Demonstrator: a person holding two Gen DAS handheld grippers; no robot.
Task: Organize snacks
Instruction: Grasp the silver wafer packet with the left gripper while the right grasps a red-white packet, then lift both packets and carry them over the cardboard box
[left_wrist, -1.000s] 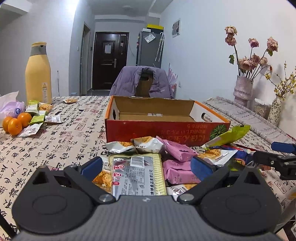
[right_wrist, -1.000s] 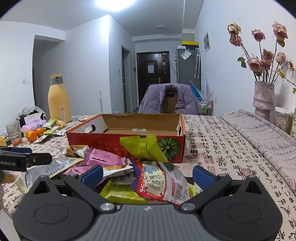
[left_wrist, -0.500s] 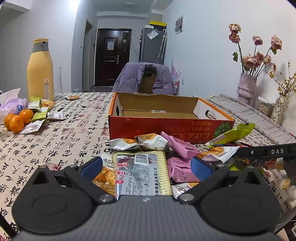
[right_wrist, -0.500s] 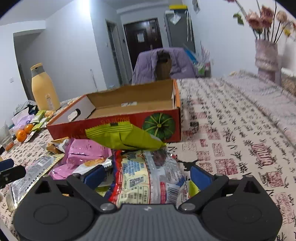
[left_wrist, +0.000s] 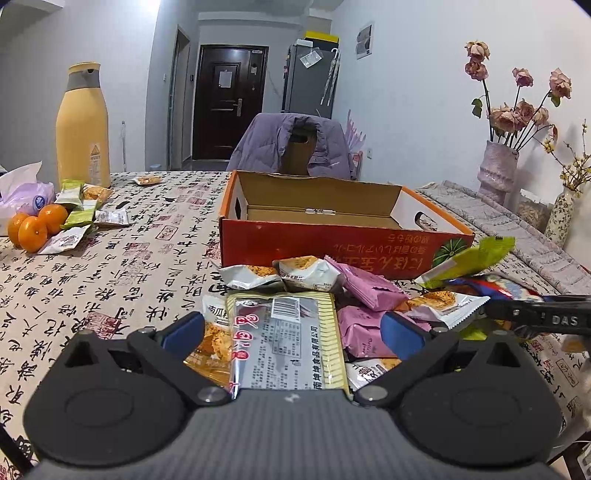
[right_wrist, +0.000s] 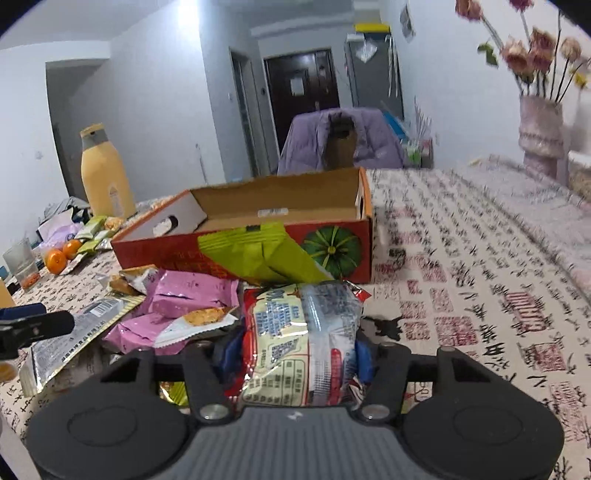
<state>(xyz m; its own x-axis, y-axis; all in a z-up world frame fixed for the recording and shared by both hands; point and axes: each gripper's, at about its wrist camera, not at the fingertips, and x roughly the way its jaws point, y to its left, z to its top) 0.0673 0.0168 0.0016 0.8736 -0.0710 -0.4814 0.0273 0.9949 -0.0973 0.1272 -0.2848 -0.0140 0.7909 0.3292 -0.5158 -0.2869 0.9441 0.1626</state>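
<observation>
The dried flowers (right_wrist: 543, 48) at upper right are blurred and cut off by the frame's top; a glass (right_wrist: 22, 264) is clipped at the left edge.

Both handheld tools are the same build: a dark grey ribbed housing at the near end, flanked by two rounded black plates, each pressed with a shallow circle and a small triangular cut-out. From these, black link arms on silver pivot screws run out to blue-padded fingers on the left gripper (left_wrist: 291, 330) and the right gripper (right_wrist: 291, 354). A tiny white mark sits at the middle of each housing's front edge, and white letters "DAS" show along the right tool's black finger, seen side-on.
</observation>
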